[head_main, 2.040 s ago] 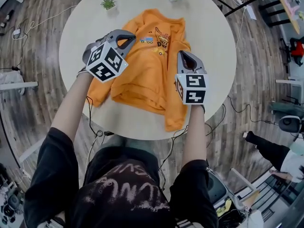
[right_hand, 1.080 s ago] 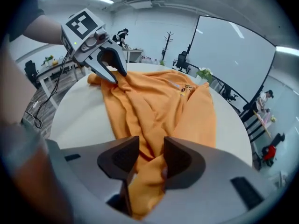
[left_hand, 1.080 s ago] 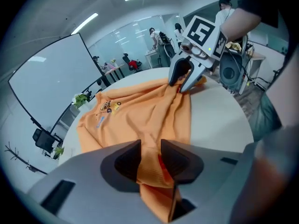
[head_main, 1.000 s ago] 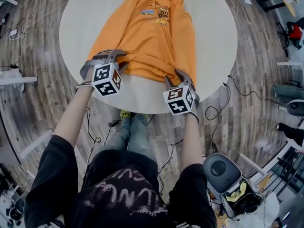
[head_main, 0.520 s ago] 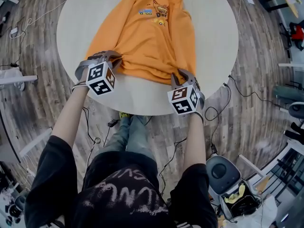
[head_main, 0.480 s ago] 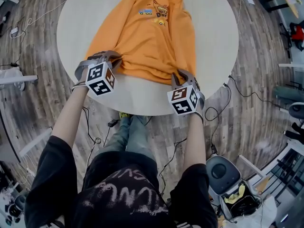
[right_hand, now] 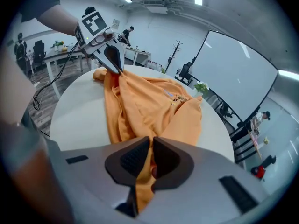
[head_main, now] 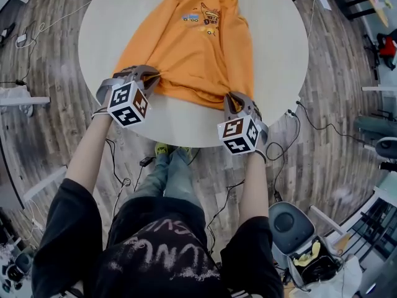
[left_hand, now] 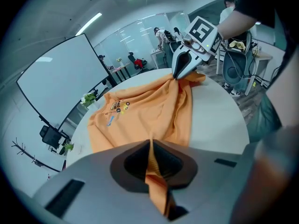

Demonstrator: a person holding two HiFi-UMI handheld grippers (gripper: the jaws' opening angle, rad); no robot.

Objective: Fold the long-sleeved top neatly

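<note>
Left gripper (head_main: 153,77): the jaws have just been closing and are now clamped on the left hem corner of the orange long-sleeved top (head_main: 197,48). The left gripper view confirms a fold of orange cloth pinched between them.

The top lies spread on the round white table (head_main: 180,128), front side up. Its printed graphic (head_main: 208,18) is visible and its collar is at the far side, away from the person. The hem is at the near edge, drawn between the two grippers, and cloth is bunched at both held corners.

Right gripper (head_main: 231,98): the jaws have just been closing and now grip the right hem corner. The right gripper view shows orange fabric caught between them and hanging below.
</note>
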